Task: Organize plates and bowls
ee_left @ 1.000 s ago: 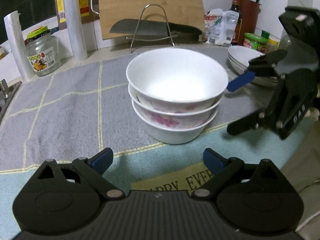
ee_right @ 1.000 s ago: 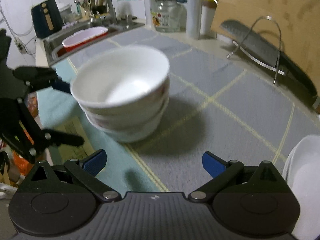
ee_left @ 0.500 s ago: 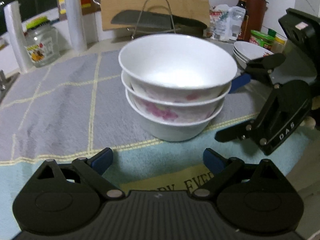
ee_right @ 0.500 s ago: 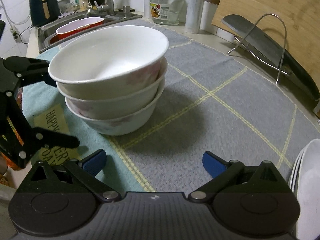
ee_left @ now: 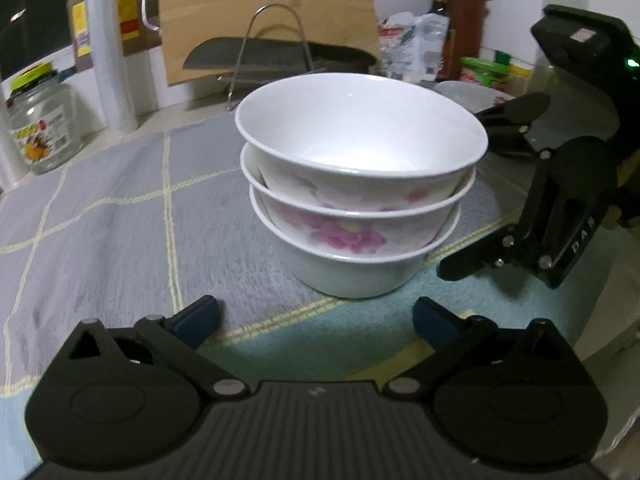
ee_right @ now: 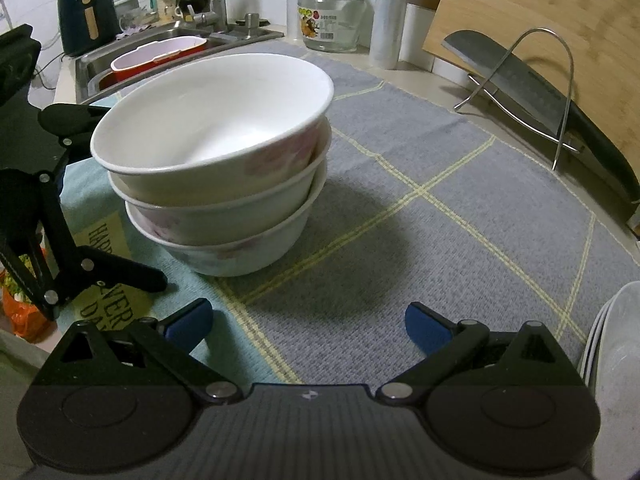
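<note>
Your stack of three bowls [ee_left: 360, 184] sits at the centre of the left wrist frame, and left of centre in the right wrist frame, on the grey checked mat [ee_right: 440, 216] where it meets the teal cloth [ee_left: 360, 332]. The top bowl [ee_right: 212, 120] is not seated level: it tilts, its rim riding higher on one side. That is your main risk. Nudge it sideways and it can slide or rock off the bowl beneath.

Your left gripper [ee_left: 316, 316] has its jaws wide with nothing between them, aimed at the foot of the stack. Your right gripper [ee_right: 308, 320] is also spread wide and empty, with the stack off to its left. In the left wrist frame its dark body shows at the right edge, one finger very near the top rim; whether it touches, I cannot tell.

Closing on one thin rim alone could tip the whole pile. The stack of plates [ee_right: 612, 360] lies at the lower right edge of the right wrist frame, just beside your right gripper; a careless swing there could clip them.
</note>
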{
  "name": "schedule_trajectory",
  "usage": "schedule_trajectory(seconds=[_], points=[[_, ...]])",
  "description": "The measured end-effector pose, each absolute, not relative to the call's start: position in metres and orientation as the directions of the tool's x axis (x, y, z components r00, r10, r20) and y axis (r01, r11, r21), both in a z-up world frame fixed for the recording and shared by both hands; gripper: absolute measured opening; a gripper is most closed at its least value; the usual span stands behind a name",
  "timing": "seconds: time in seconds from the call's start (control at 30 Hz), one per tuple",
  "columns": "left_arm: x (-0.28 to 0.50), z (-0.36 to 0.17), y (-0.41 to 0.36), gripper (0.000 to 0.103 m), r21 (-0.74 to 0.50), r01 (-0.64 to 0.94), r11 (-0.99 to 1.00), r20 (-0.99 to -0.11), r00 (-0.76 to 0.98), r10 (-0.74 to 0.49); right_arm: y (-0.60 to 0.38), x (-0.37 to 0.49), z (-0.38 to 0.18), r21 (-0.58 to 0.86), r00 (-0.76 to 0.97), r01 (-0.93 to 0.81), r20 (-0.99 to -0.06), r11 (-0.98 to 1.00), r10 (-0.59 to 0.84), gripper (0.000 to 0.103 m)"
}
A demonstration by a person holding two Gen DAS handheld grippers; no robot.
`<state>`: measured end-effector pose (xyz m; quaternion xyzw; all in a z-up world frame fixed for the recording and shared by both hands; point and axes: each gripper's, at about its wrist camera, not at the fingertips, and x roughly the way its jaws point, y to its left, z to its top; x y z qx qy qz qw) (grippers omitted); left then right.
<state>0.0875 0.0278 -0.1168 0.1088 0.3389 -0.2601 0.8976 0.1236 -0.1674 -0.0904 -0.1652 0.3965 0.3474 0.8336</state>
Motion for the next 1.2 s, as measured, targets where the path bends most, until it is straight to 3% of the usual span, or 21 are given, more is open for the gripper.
schedule_trajectory(seconds=[0.3,0.63,0.87,1.2], points=[[0.11,-0.112,0.035,0.102,0.029,0.701,0.713,-0.703,0.521,-0.484,-0.158,0.131,-0.09,-0.002,0.457,-0.688,-0.778,0.726,0.431,0.103],[0.138,-0.109,0.037,0.102,0.043,0.875,0.483,-0.731,0.357,-0.581,-0.139,0.137,-0.086,-0.029,0.387,-0.781,-0.806,0.624,0.448,0.103],[0.147,-0.101,0.034,0.096,0.101,0.928,0.36,-0.737,0.312,-0.599,-0.128,0.136,-0.078,-0.05,0.363,-0.833,-0.8,0.551,0.477,0.103],[0.155,-0.097,0.028,0.086,0.049,0.966,0.255,-0.751,0.203,-0.628,-0.127,0.138,-0.067,0.033,0.275,-0.866,-0.801,0.498,0.532,0.084]])
